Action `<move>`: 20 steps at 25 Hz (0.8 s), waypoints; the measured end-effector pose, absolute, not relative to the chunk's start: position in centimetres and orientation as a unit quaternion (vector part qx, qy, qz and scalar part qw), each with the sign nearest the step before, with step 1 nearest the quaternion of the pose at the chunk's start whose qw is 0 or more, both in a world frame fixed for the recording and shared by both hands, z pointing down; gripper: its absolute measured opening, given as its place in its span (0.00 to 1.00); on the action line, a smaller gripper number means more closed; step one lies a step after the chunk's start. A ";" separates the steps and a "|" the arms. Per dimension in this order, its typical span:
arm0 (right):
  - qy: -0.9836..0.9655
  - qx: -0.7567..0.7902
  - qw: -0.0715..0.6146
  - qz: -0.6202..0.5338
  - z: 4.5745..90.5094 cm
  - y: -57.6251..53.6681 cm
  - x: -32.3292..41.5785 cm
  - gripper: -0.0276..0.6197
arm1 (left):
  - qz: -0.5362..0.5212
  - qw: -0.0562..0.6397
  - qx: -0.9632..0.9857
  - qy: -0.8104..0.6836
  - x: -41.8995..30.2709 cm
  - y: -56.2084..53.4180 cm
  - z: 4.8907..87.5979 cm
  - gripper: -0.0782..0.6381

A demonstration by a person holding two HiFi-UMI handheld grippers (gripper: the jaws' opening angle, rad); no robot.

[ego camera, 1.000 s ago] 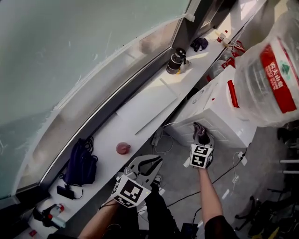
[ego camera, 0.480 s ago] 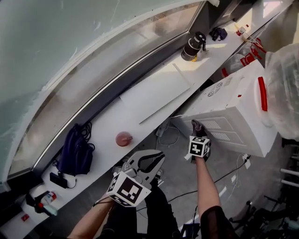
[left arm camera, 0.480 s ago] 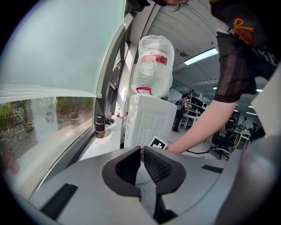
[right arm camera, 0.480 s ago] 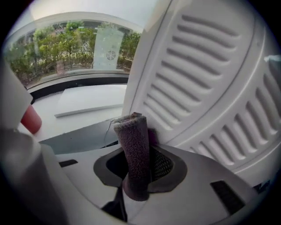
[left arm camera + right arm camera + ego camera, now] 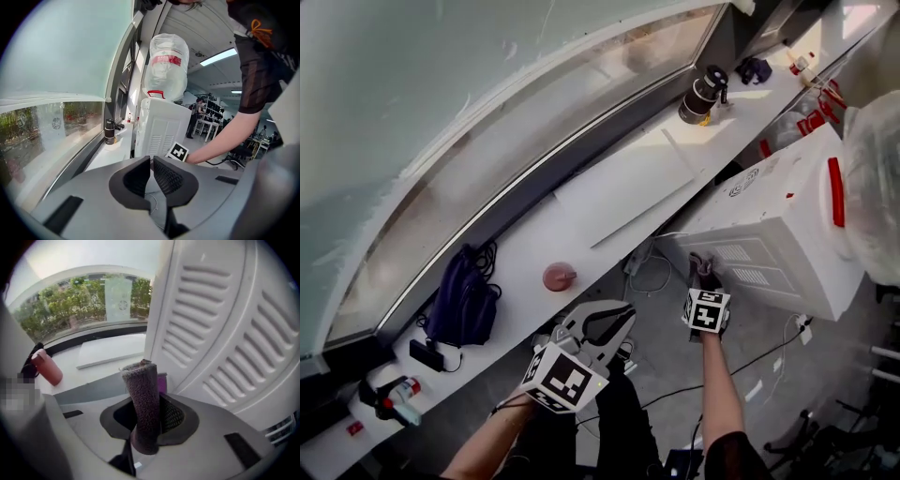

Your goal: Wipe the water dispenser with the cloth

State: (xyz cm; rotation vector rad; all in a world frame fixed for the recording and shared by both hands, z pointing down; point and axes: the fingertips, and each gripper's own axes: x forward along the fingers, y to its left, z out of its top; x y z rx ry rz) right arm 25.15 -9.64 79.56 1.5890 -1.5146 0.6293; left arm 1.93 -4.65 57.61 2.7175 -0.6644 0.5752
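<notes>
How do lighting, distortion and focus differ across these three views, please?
Head view: daylight washes the window sill bright while the floor is dim, and the bottle looks washed out. Left gripper view: fisheye bends the window frame, corners go black, and the ceiling light glares. Right gripper view: the cloth is sharp, and the water dispenser vents bow.

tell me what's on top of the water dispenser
A big clear water bottle with a red label sits on the water dispenser; its neck is hidden.
</notes>
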 end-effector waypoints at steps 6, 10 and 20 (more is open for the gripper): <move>-0.639 0.648 0.359 0.206 68.1 -8.5 25.6 0.20 | 0.194 0.137 0.948 -0.213 3.8 -4.2 54.4 0.15; -0.646 0.667 0.317 0.191 59.5 -6.9 26.5 0.20 | 0.188 0.128 0.955 -0.193 5.5 -4.0 51.9 0.15; -0.643 0.695 0.308 0.092 42.6 -4.2 29.4 0.20 | 0.173 0.112 0.966 -0.153 8.4 -3.6 47.5 0.15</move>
